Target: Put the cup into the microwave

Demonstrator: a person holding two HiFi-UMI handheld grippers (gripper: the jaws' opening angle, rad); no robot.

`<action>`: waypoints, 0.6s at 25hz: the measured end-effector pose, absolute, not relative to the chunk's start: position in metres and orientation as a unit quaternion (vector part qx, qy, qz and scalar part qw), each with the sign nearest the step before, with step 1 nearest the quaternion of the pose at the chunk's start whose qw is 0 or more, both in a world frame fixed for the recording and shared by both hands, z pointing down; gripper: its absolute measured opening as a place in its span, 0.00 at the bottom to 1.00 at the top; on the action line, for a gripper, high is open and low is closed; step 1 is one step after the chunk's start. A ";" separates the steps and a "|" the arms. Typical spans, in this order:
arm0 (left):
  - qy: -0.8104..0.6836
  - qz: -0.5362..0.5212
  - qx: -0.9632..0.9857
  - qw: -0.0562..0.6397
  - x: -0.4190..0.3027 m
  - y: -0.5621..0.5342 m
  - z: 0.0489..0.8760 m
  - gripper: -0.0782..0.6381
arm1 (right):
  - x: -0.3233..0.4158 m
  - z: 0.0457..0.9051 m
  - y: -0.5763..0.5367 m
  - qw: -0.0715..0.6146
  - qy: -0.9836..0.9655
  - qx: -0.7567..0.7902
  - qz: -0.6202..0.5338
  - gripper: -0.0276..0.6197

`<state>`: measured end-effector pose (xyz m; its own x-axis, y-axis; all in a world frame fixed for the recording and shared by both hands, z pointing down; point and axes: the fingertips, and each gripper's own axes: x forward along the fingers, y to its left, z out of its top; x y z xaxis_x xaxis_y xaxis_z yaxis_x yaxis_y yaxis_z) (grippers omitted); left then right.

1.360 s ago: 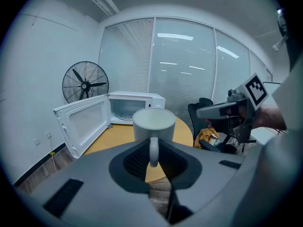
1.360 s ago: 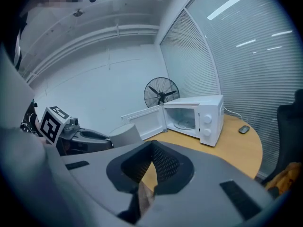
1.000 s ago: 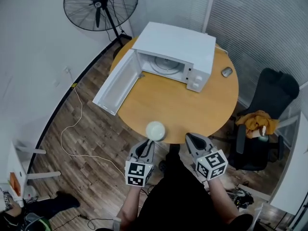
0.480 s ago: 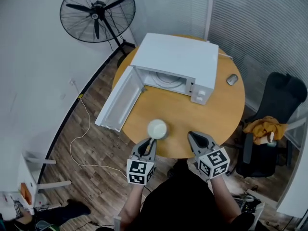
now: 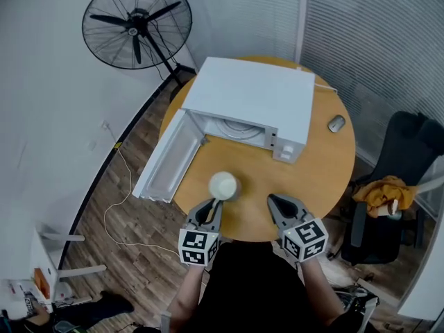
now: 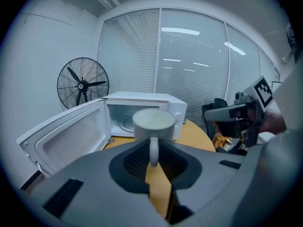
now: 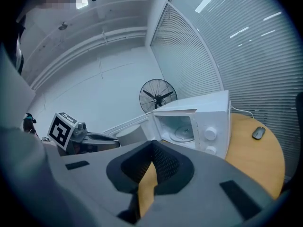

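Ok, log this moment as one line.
left gripper: shut on cup handle | right gripper: jaws together, empty | microwave: door open | cup: over table, not yet inside

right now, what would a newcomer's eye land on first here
The white microwave on the round wooden table, its door swung wide open. Then the white cup in front of it, held by its handle in the left gripper. A big black fan stands behind by the wall.
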<state>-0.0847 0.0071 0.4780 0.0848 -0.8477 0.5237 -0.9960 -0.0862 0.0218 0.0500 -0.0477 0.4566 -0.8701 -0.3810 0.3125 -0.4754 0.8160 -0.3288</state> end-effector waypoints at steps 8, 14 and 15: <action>-0.641 0.205 0.713 0.195 -0.102 -0.015 0.483 0.17 | 0.040 0.459 -0.056 0.115 -0.941 0.236 0.213 0.06; -0.621 0.215 0.730 0.186 -0.119 -0.044 0.494 0.17 | 0.031 0.460 -0.065 0.121 -0.932 0.268 0.210 0.06; -0.617 0.218 0.733 0.185 -0.123 -0.050 0.497 0.17 | 0.029 0.459 -0.067 0.120 -0.930 0.276 0.210 0.06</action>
